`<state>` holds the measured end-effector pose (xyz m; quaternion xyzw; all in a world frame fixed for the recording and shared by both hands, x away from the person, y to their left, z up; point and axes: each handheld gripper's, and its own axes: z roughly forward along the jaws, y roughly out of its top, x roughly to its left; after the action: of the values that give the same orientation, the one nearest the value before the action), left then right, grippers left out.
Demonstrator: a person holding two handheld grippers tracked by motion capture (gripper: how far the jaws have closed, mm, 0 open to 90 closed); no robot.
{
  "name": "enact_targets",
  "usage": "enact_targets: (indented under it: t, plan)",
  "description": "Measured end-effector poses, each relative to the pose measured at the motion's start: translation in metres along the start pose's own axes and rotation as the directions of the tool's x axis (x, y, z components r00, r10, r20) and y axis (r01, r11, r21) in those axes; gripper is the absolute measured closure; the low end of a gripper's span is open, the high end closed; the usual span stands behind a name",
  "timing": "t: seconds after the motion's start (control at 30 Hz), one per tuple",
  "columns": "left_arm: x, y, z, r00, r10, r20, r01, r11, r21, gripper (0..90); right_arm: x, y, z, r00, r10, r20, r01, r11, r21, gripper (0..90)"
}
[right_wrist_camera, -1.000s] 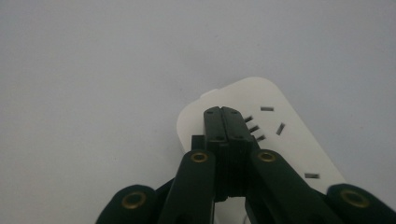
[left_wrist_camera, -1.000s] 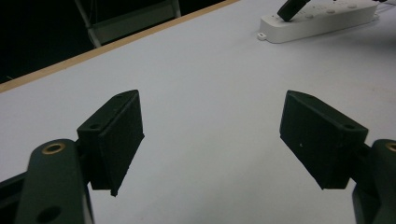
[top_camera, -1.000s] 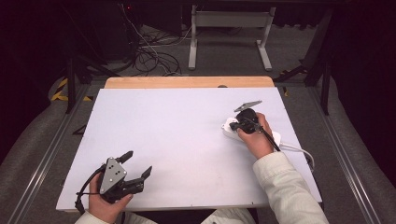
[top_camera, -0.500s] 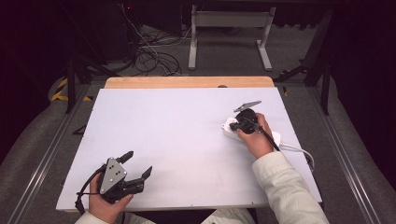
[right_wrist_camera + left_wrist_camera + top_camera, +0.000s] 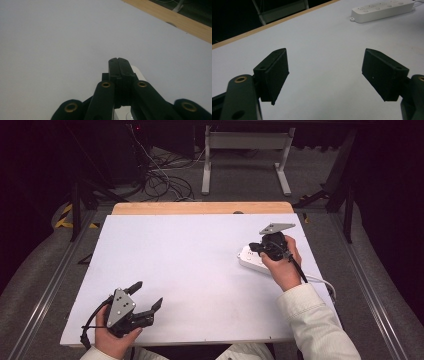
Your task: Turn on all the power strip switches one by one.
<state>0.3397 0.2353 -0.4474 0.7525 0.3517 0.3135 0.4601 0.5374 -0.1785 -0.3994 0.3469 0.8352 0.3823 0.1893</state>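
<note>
A white power strip (image 5: 252,260) lies on the right side of the white table (image 5: 190,255); the left gripper view catches it far off at the top right, power strip (image 5: 382,10). My right gripper (image 5: 256,248) hovers right over the strip's left end, jaws pressed together with nothing between them; its own view shows the shut jaws (image 5: 118,62) above the strip's end (image 5: 138,73). My left gripper (image 5: 148,296) rests near the table's front left corner, jaws wide apart and empty, gripper (image 5: 324,75).
The strip's white cable (image 5: 320,282) trails off toward the table's right edge. A wooden strip (image 5: 200,208) borders the far edge. Beyond it stand a metal frame (image 5: 245,155) and tangled floor cables (image 5: 160,180).
</note>
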Motion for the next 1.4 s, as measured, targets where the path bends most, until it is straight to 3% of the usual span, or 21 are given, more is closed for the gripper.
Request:
enact_targets:
  t: [0.23,0.53,0.73,0.87,1.17,1.33,1.4]
  plan:
    - [0.000,0.000,-0.001,1.0000,-0.003,0.001,0.003,1.0000,0.001,21.8,0.005,0.000,-0.010,0.9999,-0.005,-0.015,0.005,1.000,-0.026,89.3]
    - [0.001,0.000,-0.002,0.9999,-0.015,-0.001,0.015,0.9999,-0.001,21.8,0.021,-0.006,-0.032,0.9968,-0.037,-0.071,0.030,0.994,-0.104,60.7]
    - [0.002,0.001,-0.003,1.0000,-0.007,-0.003,0.007,1.0000,0.003,21.8,0.035,-0.018,-0.043,0.9899,-0.082,-0.115,0.064,0.986,-0.153,37.7]
    - [0.001,0.000,-0.003,0.9999,-0.016,0.001,0.016,0.9999,-0.001,21.8,0.044,-0.030,-0.049,0.9855,-0.103,-0.135,0.079,0.982,-0.172,27.5]
    - [0.003,-0.002,-0.006,0.9994,-0.026,0.022,0.026,0.9996,0.006,21.2,0.056,-0.067,-0.055,0.9741,-0.122,-0.190,0.077,0.970,-0.229,23.5]
    - [0.003,-0.004,-0.008,0.9992,-0.030,0.027,0.030,0.9995,0.007,21.0,0.056,-0.092,-0.051,0.9677,-0.118,-0.223,0.057,0.963,-0.263,20.7]
    - [0.004,-0.004,-0.009,0.9993,-0.027,0.024,0.027,0.9996,0.005,20.9,0.057,-0.102,-0.048,0.9646,-0.128,-0.230,0.069,0.966,-0.248,17.9]
